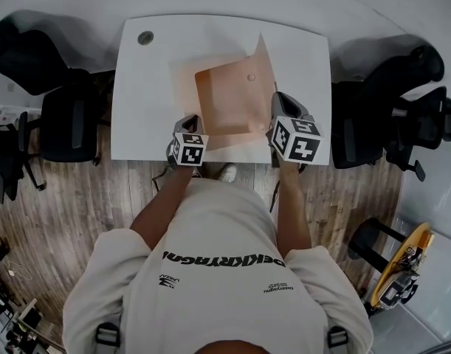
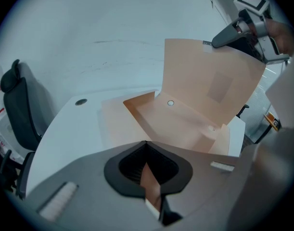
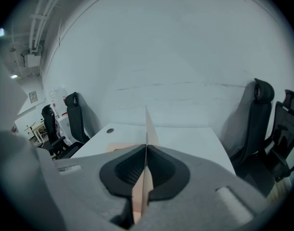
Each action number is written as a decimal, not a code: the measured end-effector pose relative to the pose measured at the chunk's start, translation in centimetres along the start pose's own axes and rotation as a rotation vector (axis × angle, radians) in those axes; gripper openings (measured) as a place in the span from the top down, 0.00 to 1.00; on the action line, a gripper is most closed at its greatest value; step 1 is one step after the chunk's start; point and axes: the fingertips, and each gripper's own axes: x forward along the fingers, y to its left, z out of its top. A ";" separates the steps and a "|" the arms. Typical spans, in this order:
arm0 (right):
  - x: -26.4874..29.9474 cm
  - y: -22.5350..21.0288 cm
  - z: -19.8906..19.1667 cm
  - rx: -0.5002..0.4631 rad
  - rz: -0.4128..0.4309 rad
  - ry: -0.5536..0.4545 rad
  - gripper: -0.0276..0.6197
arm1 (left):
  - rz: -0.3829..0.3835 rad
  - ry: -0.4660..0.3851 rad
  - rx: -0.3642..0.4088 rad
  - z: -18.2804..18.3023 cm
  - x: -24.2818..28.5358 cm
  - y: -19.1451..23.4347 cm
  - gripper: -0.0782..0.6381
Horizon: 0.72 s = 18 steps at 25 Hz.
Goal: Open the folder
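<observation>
Fingers [image 2: 130,166] of both grippers are pinching the folder [image 1: 229,102], its cover standing open.
The left gripper [image 1: 187,127] is clamping the folder's near edge at the front of the white worktop [image 1: 147,109], a strip of it showing between its closed fingers. The right gripper [image 1: 278,103] is holding the cover [image 2: 211,83] squeezed between its shut fingers [image 3: 130,170], keeping it upright along the folder's right side, edge-on in the right gripper view.
</observation>
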 end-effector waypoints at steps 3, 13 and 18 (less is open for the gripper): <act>0.2 -0.8 -0.1 0.009 -0.008 0.004 0.94 | 0.001 0.003 0.004 0.0 0.1 0.1 0.90; 0.7 -2.2 -0.4 0.002 -0.031 0.012 0.94 | 0.007 0.008 0.006 0.2 0.2 0.7 0.90; 0.9 -2.8 -0.4 -0.001 -0.038 0.019 0.94 | 0.009 0.013 0.002 0.3 0.3 0.9 0.90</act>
